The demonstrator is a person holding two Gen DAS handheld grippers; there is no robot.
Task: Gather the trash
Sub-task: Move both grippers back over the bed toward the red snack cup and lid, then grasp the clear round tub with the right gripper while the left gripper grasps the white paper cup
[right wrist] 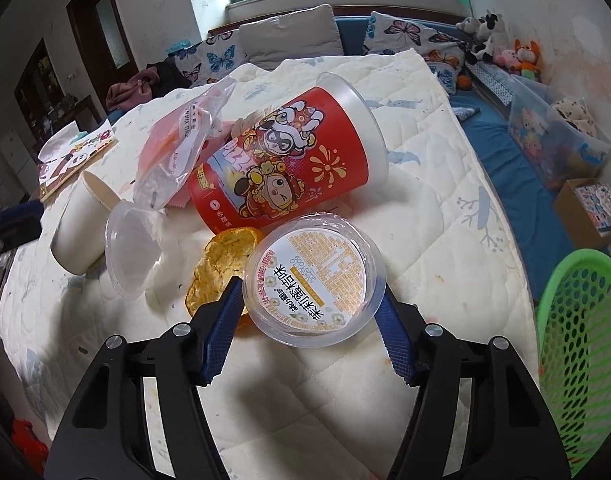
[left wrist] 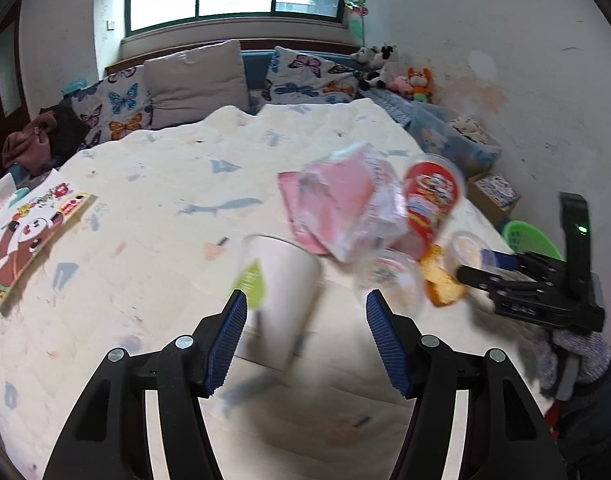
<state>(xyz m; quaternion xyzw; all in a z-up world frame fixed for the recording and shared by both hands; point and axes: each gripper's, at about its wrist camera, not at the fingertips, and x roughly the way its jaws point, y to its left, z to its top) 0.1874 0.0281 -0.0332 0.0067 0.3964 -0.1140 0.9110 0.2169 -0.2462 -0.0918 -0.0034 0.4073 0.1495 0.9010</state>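
Blue ribbed pads of the right gripper (right wrist: 308, 322) set against both sides of a clear round plastic tub (right wrist: 315, 278) with a white and yellow printed label, resting on the cream quilted bedspread (right wrist: 445, 216); pressing or merely touching cannot be told. Just behind the tub, a crumpled amber plastic tray (right wrist: 217, 264) and a clear empty lid (right wrist: 131, 252). Further back, tipped on its side, a tall red cartoon-printed cup (right wrist: 289, 164) with a frosted rim, leaning against a clear plastic bag (right wrist: 177, 152) holding something pink. Left of the bag, a plain white paper cup (right wrist: 79, 228) lying on its side. Only in the right wrist view: full mesh wall of a green plastic basket (right wrist: 581, 360) beside the bed.

Left gripper (left wrist: 307, 334) spread apart, gripping nothing, its left pad close beside the blurred white paper cup (left wrist: 285, 300), which shows a green label seen only here. Pink-filled bag (left wrist: 341, 208) and red cup (left wrist: 429, 200) beyond, smeared by motion. Also only here: a gloved hand (left wrist: 573, 356) holding the right gripper at the far right edge, and a cartoon picture book (left wrist: 29, 236) on the left of the bedspread.
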